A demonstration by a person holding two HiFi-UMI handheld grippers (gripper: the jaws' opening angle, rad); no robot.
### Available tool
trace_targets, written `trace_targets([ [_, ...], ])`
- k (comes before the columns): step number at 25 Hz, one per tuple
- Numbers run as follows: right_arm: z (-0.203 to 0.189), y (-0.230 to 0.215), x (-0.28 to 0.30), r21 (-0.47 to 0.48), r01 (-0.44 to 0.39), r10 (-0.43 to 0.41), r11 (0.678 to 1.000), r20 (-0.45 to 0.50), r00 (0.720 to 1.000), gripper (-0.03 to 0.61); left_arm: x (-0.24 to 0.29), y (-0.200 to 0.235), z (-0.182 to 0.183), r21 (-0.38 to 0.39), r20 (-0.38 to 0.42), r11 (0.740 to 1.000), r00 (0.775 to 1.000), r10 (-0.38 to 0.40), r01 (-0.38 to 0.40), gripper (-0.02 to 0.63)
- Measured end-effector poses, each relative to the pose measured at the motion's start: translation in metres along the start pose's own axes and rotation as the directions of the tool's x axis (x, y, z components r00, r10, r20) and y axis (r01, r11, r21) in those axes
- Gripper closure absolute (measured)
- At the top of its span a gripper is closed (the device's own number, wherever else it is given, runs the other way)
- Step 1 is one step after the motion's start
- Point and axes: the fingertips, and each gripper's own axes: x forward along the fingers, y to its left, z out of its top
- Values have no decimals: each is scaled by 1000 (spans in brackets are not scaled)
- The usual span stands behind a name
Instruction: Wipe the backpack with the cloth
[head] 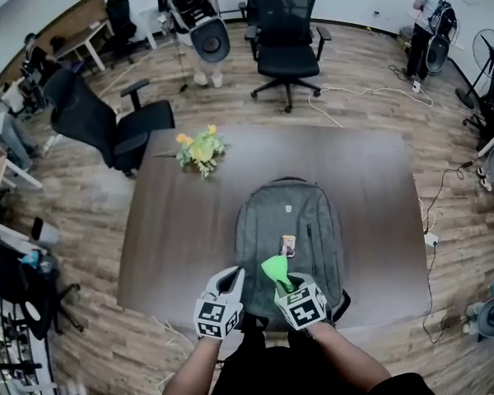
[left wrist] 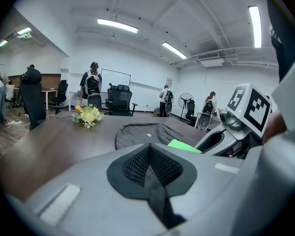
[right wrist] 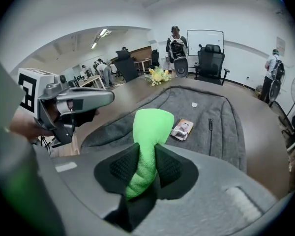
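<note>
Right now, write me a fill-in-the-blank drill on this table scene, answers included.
1. The right tongs grip a bright ___ cloth.
2. The left tongs are shut and hold ___.
3. The grey fabric backpack lies ___ on the dark brown table.
Missing words: green; nothing; flat.

No print is legible (label (head: pixel 288 208) on backpack (head: pixel 263 229) too small).
</note>
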Motion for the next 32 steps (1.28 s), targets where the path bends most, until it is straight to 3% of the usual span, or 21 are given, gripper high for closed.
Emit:
trace_targets([
  [16, -26, -65, -40, 105, 159, -160, 982, -1, 987, 480, 39, -40, 14, 54, 4, 989, 991, -137, 137, 594],
  [27, -44, -103, -62, 166, 261, -262, 951, -17, 965, 480, 46, -50, 18, 53, 11, 984, 985, -171, 170, 594],
  [32, -43, -112, -63, 180, 266, -269, 947, -9, 963, 480, 45, -48, 24, 61, 17, 985, 986, -165, 164, 594],
])
